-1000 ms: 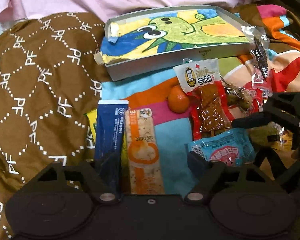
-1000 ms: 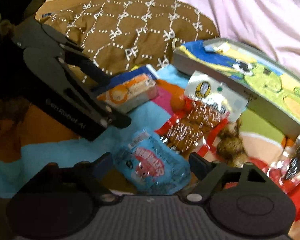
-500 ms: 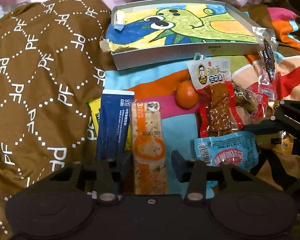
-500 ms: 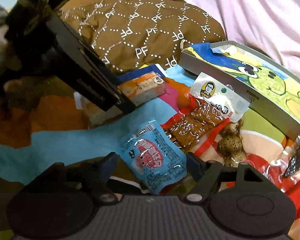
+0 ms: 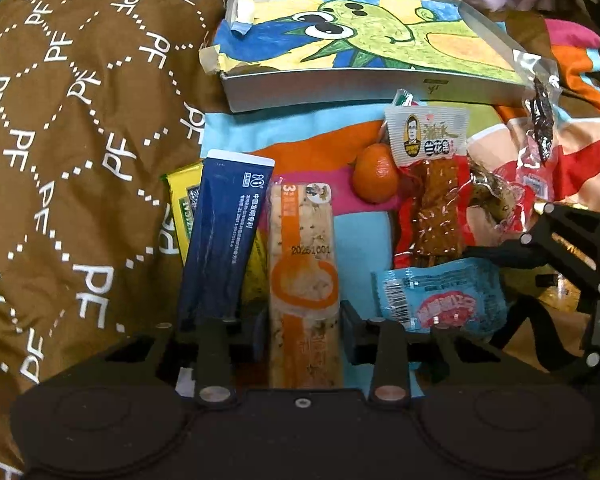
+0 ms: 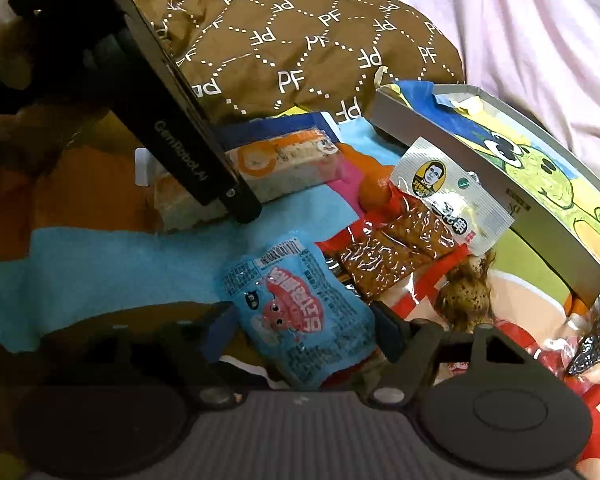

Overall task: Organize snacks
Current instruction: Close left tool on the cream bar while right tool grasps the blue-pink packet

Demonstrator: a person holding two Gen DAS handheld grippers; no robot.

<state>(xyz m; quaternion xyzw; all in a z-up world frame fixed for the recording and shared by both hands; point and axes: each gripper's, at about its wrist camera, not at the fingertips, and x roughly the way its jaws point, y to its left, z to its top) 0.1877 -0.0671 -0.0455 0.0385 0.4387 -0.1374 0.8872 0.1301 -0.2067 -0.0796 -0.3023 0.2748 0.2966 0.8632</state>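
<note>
On the patchwork bedspread (image 5: 283, 136), below the painted tray (image 5: 340, 80), our left gripper (image 5: 302, 334) had just been closing onto the orange bar (image 5: 302, 264); our right gripper (image 6: 300, 330) narrowed around the blue packet (image 6: 295, 312), untouched. Either wrapper might slip.

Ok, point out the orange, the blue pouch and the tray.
orange (image 5: 375, 178): left wrist view, middle of its peel.
blue pouch (image 6: 300, 312): right wrist view, on the pink cartoon print.
tray (image 5: 340, 87): left wrist view, on its grey front wall.
</note>
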